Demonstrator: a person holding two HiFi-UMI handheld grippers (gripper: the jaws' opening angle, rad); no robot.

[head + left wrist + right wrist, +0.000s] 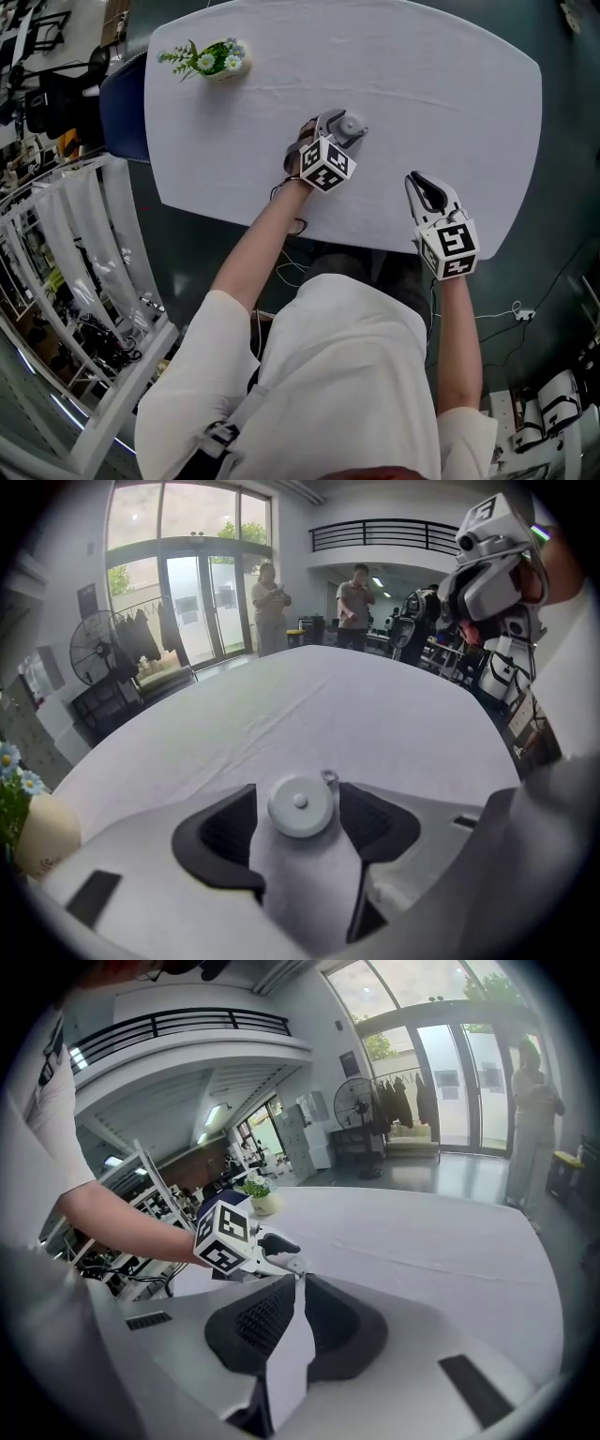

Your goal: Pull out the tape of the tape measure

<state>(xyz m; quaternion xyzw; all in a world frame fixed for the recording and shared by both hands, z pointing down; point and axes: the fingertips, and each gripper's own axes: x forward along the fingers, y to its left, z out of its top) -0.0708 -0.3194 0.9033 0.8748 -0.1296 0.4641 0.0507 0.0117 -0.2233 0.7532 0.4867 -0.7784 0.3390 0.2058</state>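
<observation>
**Item 1. Round white tape measure** (351, 125). We find it flat on the cloth near the middle of the head view, a little above centre. In the left gripper view (300, 806) it shows a small centre button, and a small metal ring tab (329, 777) at its upper right edge.

**Item 2. Left gripper** (345, 127). Its jaws are spread wide, one on each side of the tape measure. We see a narrow strip of cloth between each dark pad (230, 832) and the case, so nothing is gripped.

**Item 3. Right gripper** (415, 178). It sits at lower right in the head view, over the bench's near edge and well apart from the tape measure. In its own view (298, 1281) the jaws meet at the tips with only a thin wedge of cloth showing behind them, and they hold nothing.

**Item 4. Rounded bench under a white cloth** (450, 84). We note broad bare cloth to the right of the tape measure and above it, out to the curved far edge. A narrower band runs below it to the near edge.

**Item 5. Small cream vase of white flowers and green sprigs** (220, 58). It stands at upper left of the head view, close to the bench's left corner and well apart from both grippers.

**Item 6. Dark blue chair** (122, 108). It is tucked against the bench's left edge.
</observation>
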